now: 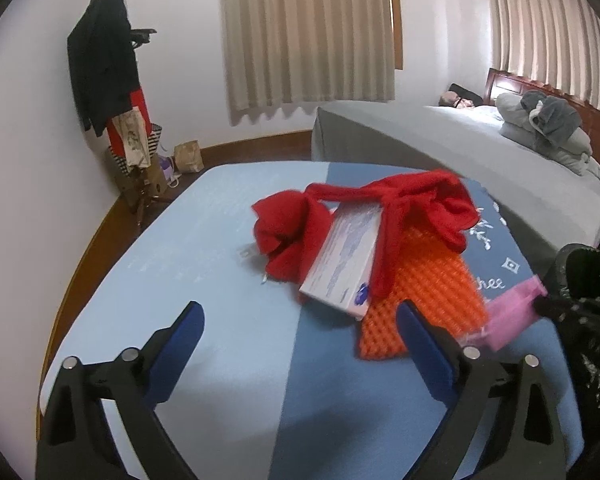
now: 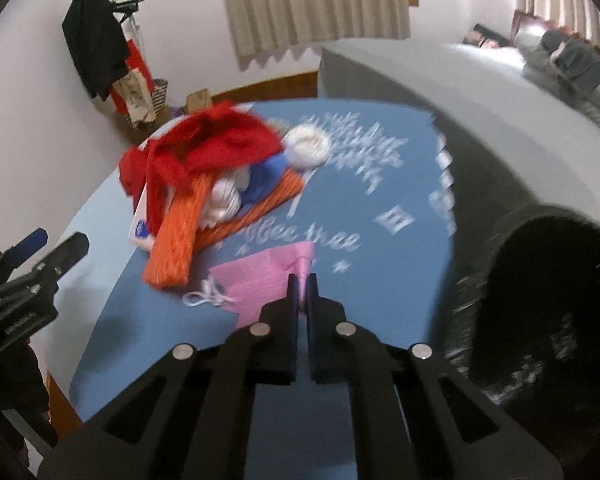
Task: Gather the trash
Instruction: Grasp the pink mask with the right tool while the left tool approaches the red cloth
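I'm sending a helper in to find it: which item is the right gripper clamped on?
On the blue tablecloth, look at the near edge beside the black trash bag. The flat pink face mask with white ear loops lies there, pinched by the right gripper. It is the only pink item, apart from the red-and-orange pile.

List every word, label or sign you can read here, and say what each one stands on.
"tree", white lettering on the dark blue cloth; the word before it is smeared, maybe ending "bee".
Small white print on the left gripper's black body, seen from the right wrist view: too small to read.
Blue mark on the white box: no legible text.
White snowflake and diamond signs on the cloth: patterns, not words.
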Available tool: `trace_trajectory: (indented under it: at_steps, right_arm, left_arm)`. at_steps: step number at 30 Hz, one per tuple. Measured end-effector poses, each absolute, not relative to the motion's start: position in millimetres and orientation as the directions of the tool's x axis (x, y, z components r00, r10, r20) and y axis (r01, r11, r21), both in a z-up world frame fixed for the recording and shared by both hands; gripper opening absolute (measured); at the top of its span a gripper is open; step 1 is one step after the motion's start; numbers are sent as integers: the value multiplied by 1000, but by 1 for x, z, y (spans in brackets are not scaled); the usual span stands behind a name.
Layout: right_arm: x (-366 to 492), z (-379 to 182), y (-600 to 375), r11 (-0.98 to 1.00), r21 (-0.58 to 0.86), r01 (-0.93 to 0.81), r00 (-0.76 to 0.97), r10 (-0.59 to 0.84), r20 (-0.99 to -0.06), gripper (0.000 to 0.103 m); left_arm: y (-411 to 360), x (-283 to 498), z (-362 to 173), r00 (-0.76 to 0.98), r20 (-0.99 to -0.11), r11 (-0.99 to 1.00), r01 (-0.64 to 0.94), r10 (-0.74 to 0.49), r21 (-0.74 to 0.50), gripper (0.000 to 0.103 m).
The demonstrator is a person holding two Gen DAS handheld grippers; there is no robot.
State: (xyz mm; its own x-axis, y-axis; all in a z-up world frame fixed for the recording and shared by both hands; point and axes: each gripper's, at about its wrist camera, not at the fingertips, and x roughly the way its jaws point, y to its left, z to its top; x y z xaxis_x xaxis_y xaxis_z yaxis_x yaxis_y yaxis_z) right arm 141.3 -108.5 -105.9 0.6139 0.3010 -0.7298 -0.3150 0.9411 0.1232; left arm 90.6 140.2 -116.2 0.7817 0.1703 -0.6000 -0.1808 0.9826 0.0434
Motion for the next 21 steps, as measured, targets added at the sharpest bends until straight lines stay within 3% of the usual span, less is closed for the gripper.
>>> trace_trajectory:
  at_steps: [10, 16, 21]
  right_arm:
    - [163, -74, -136, 968, 66, -242, 694, 220, -685, 3]
    - [172, -68, -136, 965, 78, -249, 699, 235, -676, 3]
    - [179, -71, -138, 966, 91, -242, 692, 238, -682, 3]
  left_arm:
    - [106, 129, -94, 838, -538, 995, -93, 95, 31, 82]
    - [91, 163, -98, 849, -521, 996, -68, 89, 59, 68]
    - [85, 181, -106, 845, -530, 996, -41, 74, 74, 48]
